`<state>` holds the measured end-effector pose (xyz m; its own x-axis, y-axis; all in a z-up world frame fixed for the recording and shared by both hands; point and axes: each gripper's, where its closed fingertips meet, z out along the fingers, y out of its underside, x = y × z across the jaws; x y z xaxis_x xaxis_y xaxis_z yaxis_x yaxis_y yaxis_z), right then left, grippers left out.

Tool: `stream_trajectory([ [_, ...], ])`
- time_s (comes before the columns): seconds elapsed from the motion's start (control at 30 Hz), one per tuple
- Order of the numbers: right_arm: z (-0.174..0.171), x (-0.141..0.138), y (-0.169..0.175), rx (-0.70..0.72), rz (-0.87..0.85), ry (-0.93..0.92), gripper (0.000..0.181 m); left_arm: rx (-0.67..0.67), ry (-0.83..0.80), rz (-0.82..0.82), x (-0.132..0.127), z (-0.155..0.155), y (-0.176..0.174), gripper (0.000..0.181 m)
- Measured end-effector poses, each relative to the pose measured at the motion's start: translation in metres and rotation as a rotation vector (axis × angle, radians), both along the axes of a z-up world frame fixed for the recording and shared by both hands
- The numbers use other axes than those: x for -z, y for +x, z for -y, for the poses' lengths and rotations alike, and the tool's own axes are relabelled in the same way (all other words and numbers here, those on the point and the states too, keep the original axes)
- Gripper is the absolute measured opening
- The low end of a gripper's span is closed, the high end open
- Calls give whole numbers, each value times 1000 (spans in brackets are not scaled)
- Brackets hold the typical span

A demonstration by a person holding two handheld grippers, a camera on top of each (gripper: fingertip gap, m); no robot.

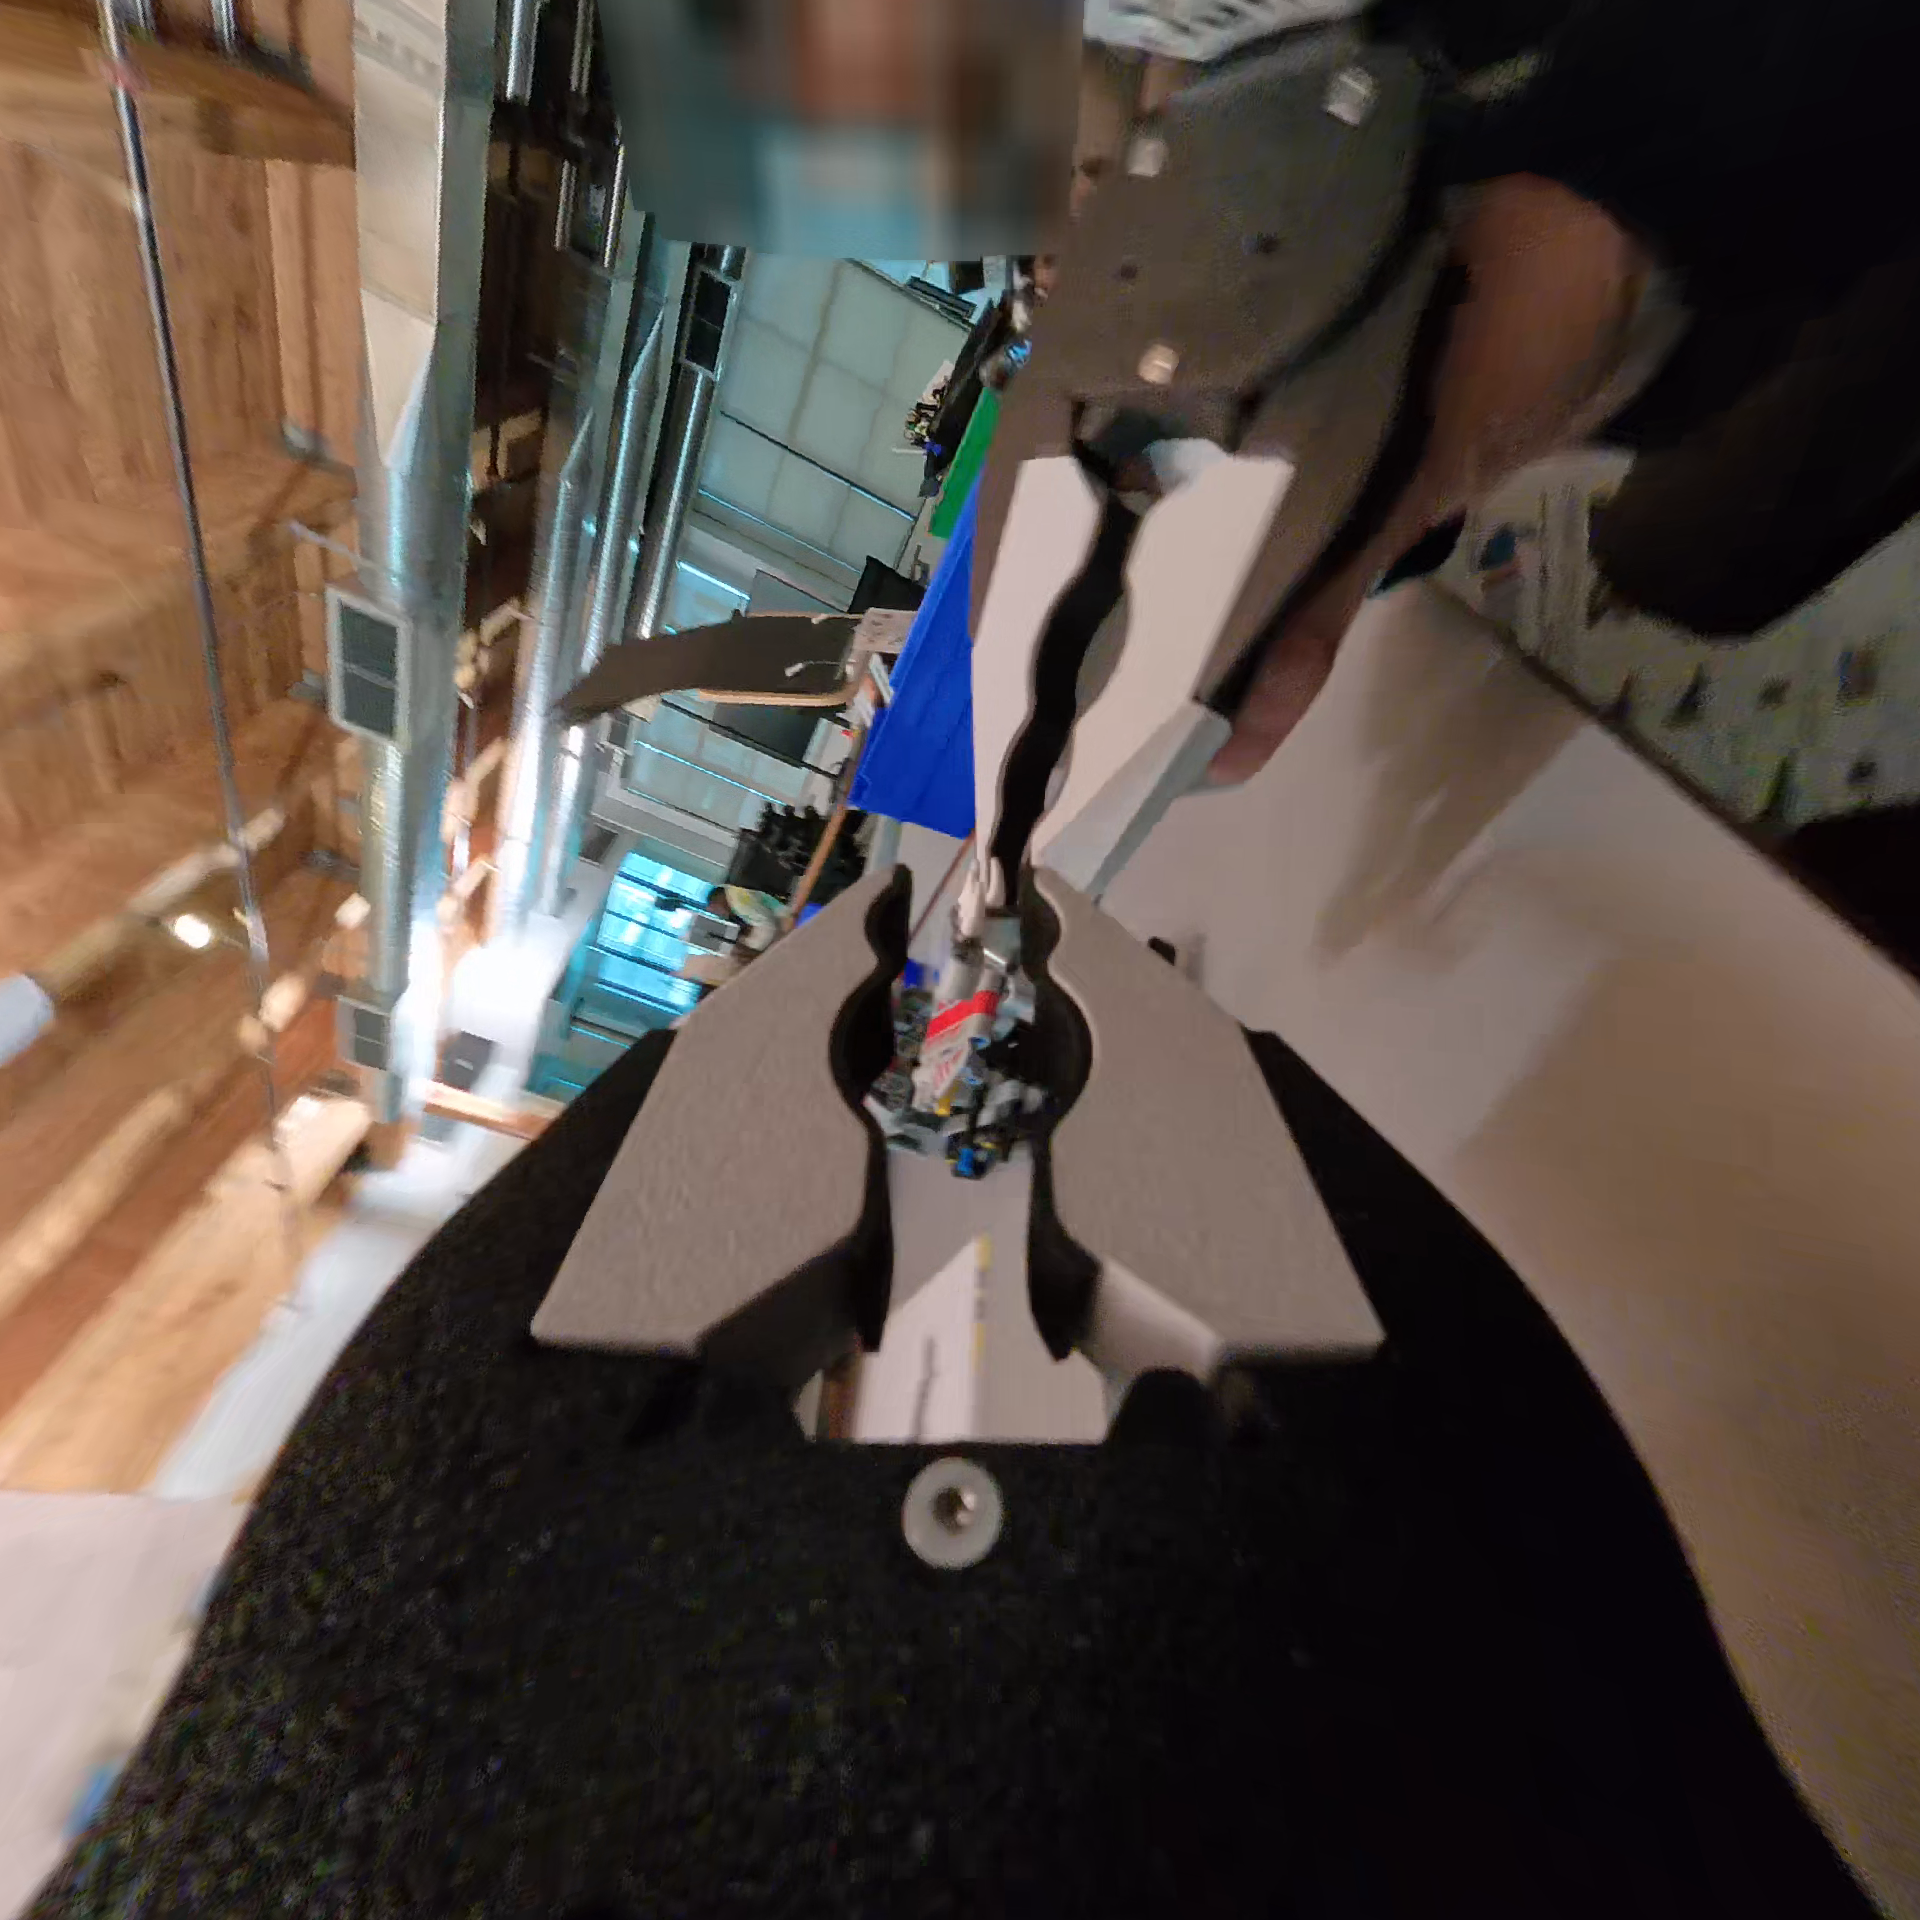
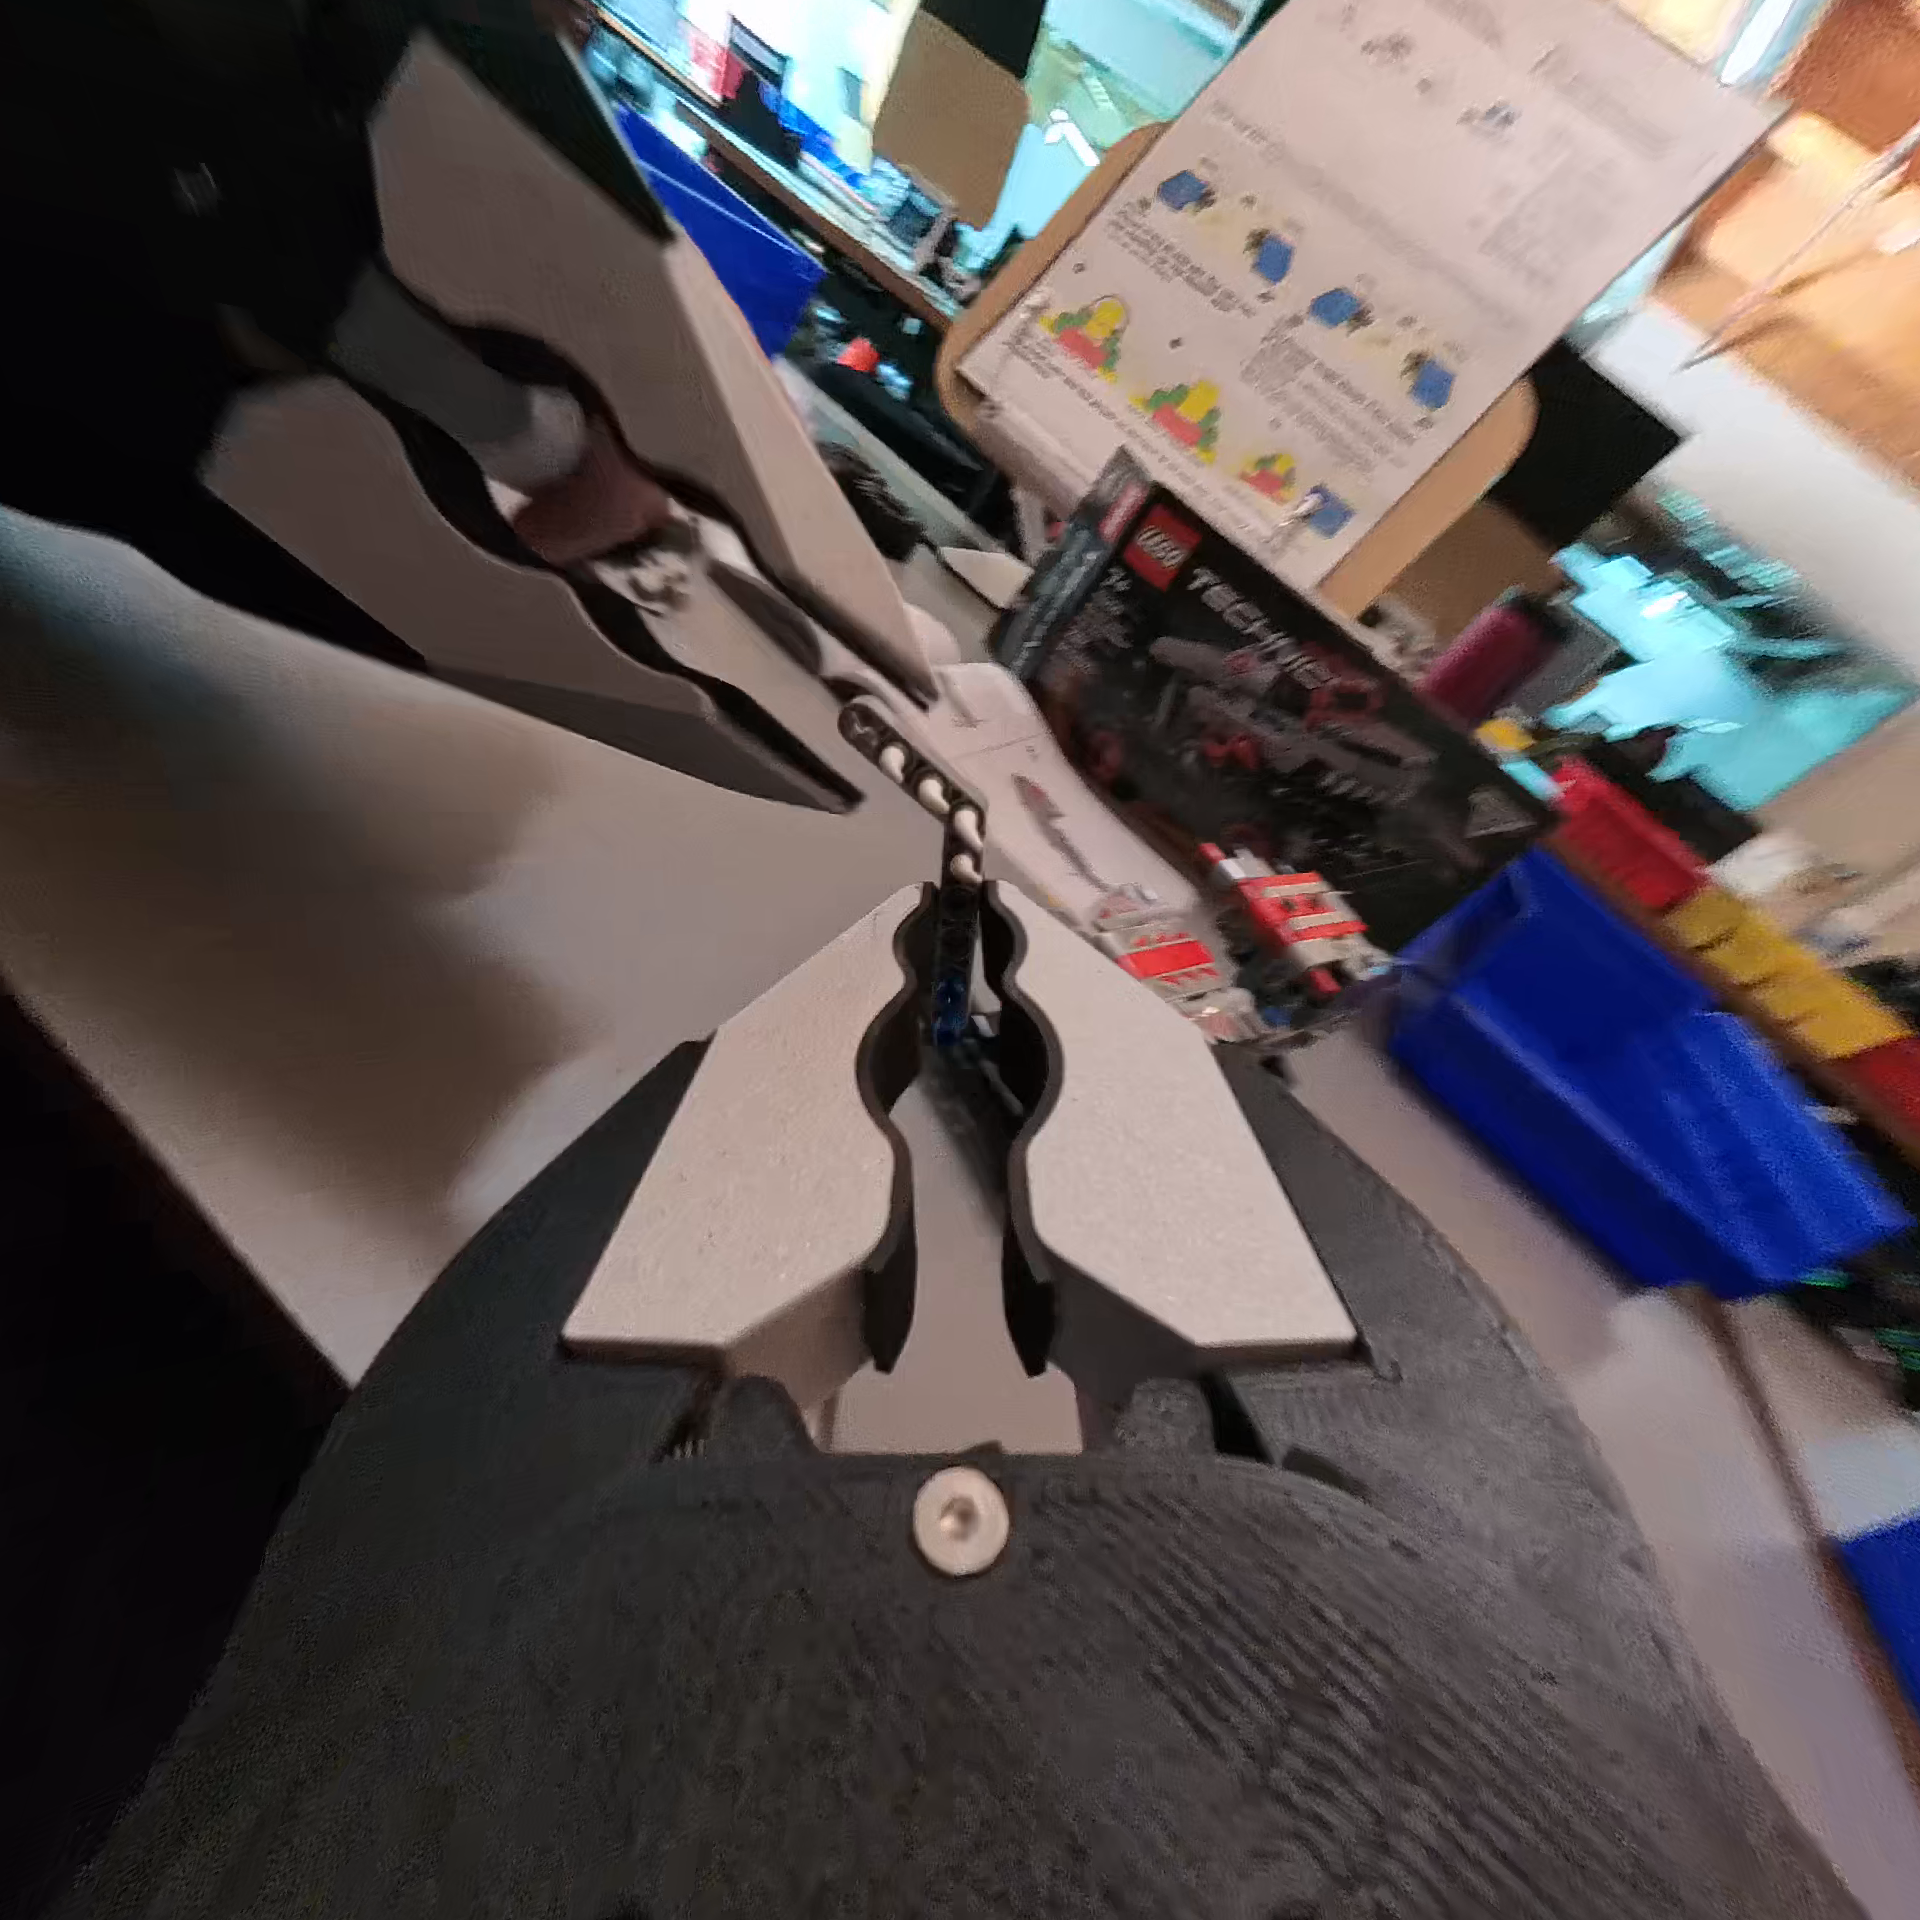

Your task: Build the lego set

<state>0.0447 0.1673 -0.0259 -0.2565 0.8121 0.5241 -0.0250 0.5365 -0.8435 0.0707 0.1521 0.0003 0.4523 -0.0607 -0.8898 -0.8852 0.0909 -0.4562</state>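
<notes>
Both views are tilted and motion-blurred.

Left gripper (image 1: 961, 894): fingers nearly together at the tips, with a small white piece (image 1: 982, 883) at the tip gap; whether it is pinched, I cannot tell. To its left are wooden ceiling planks (image 1: 94, 520) and a silver duct (image 1: 416, 582). Straight ahead, beyond the tips, sits a grey-and-red lego model (image 1: 961, 1029) on the pale table (image 1: 1455, 1039). To the right, the other gripper reaches in, a hand (image 1: 1455, 468) wrapped around its body.

Right gripper (image 2: 961, 904): clenched on a thin black lego beam (image 2: 951, 831) that juts forward from the tips towards the left gripper (image 2: 883, 748), which comes in from the upper left. The grey tabletop (image 2: 623, 883) spreads to the left. Ahead and right: small red-and-white lego assemblies (image 2: 1278, 914), a dark lego box (image 2: 1299, 707) standing behind them, and a printed instruction sheet (image 2: 1351, 260) propped on cardboard. Far right is a blue bin (image 2: 1610, 1091), with red and yellow bins (image 2: 1704, 904) behind it.
</notes>
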Motion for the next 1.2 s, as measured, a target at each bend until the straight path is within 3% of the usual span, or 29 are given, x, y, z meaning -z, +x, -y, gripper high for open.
stream_trajectory([
  [0.03,-3,-3,0,34,-40,59,5,9,5,97,-6,4,-1,20],
  [0.17,-5,-21,3,139,-219,289,5,18,-87,567,-18,13,-17,23],
  [0.27,1,-24,3,184,-300,450,5,-6,-248,812,-14,14,-25,25],
  [0.4,14,-33,5,165,-372,439,5,84,-448,1081,-6,18,-16,31],
  [0.57,18,-30,6,141,-416,452,4,238,-552,1388,-9,27,-8,25],
  [0.67,21,-31,7,117,-448,458,5,294,-680,1474,-3,32,0,26],
  [0.87,25,-30,8,94,-478,512,5,316,-688,1542,-1,31,-1,7],
  [1.2,21,-14,-2,88,-407,539,12,151,-609,1495,1,25,-17,5],
])
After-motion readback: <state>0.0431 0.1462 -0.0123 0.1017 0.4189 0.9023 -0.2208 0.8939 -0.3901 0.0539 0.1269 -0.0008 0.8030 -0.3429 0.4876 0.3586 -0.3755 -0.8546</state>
